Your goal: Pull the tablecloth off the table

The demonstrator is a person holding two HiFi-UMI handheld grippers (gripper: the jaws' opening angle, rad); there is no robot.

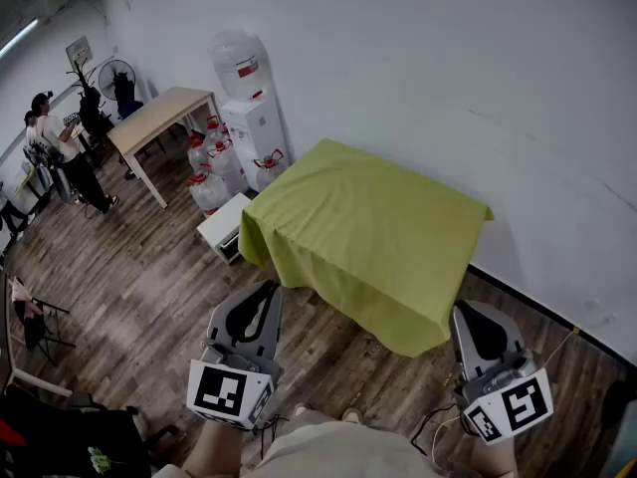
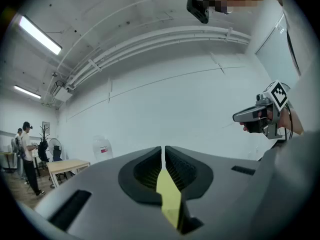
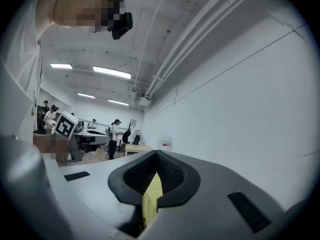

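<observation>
Both the left gripper (image 1: 266, 289) and the right gripper (image 1: 465, 313) are closed and empty, held just short of the green cloth (image 1: 368, 229) draped by the wall (image 1: 448, 68).

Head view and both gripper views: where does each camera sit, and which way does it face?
Head view: on the head, facing steeply down at the tablecloth; left tongs and right tongs show.
Left gripper view: on the left tongs, facing the white wall level; own shut jaws, right tongs.
Right gripper view: on the right tongs, facing along the wall; own shut jaws, left tongs.
All share the water dispenser.
</observation>
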